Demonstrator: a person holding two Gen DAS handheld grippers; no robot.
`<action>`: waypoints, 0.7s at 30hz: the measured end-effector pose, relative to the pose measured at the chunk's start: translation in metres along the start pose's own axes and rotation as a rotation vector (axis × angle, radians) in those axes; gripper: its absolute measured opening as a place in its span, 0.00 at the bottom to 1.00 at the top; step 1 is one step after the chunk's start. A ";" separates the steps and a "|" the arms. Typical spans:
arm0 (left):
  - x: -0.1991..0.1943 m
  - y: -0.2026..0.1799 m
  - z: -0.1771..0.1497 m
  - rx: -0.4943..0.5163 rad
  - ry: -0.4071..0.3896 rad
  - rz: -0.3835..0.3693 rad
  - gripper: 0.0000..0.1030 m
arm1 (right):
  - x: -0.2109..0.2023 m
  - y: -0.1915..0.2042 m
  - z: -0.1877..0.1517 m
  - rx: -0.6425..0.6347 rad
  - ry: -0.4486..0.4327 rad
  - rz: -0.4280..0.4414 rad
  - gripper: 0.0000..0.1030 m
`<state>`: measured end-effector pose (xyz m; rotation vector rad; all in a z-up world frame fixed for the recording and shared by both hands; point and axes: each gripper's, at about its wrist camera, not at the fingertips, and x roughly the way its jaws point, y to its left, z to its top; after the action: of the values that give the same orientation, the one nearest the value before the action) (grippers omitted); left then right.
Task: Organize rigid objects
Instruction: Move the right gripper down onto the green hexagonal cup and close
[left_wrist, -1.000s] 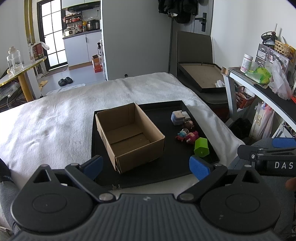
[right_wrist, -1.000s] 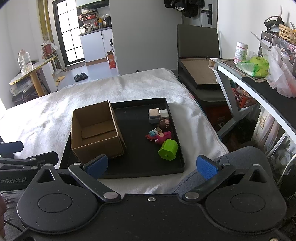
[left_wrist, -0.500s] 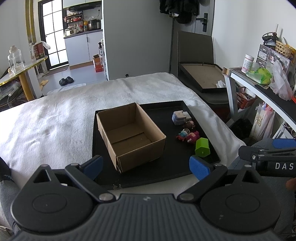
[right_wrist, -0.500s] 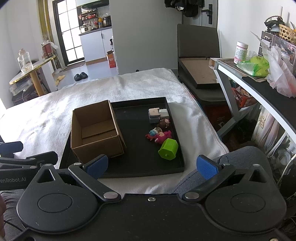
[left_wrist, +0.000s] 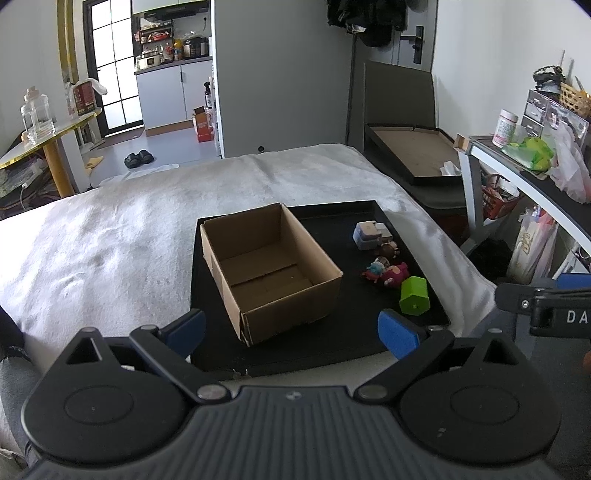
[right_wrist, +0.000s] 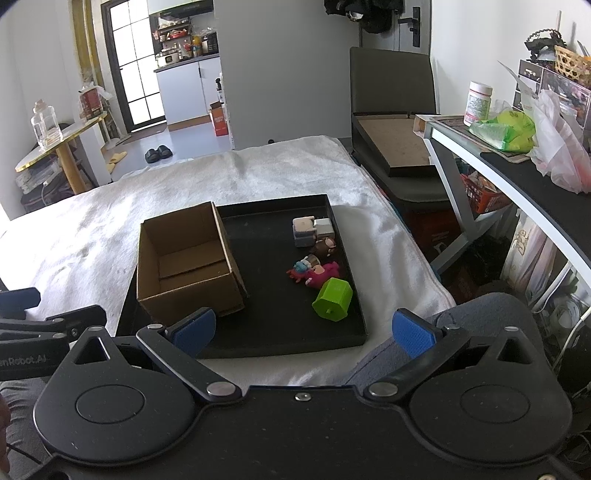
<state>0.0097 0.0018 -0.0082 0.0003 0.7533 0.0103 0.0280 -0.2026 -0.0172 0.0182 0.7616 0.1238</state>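
Observation:
An empty cardboard box (left_wrist: 269, 266) (right_wrist: 186, 262) stands on the left half of a black tray (left_wrist: 317, 343) (right_wrist: 273, 332). On the tray's right side lie a green block (left_wrist: 414, 296) (right_wrist: 333, 299), a pink figure (left_wrist: 391, 275) (right_wrist: 319, 275), a small brown figure (left_wrist: 388, 250) (right_wrist: 325, 246) and a pale block toy (left_wrist: 367, 233) (right_wrist: 306, 230). My left gripper (left_wrist: 291, 330) hangs open, short of the tray's near edge. My right gripper (right_wrist: 303, 328) is open too, near the front edge, with nothing between its fingers.
The tray rests on a bed covered in a white blanket (left_wrist: 110, 229). A dark chair with a flat tray (left_wrist: 417, 151) stands beyond the bed. A cluttered desk (right_wrist: 517, 162) runs along the right. A round table (left_wrist: 44, 129) is at the far left.
Both grippers have crept slightly forward toward the tray. Nothing on the tray has moved.

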 end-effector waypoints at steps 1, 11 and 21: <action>0.003 0.002 0.001 -0.006 0.003 0.002 0.96 | 0.002 -0.001 0.001 -0.003 0.001 -0.005 1.00; 0.028 0.011 0.005 -0.032 0.007 0.024 0.96 | 0.023 -0.013 0.007 0.015 0.020 -0.033 1.00; 0.065 0.020 0.008 -0.073 0.031 0.042 0.96 | 0.054 -0.023 0.007 0.027 0.064 -0.042 1.00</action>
<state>0.0622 0.0222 -0.0463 -0.0532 0.7837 0.0781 0.0742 -0.2186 -0.0506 0.0236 0.8271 0.0744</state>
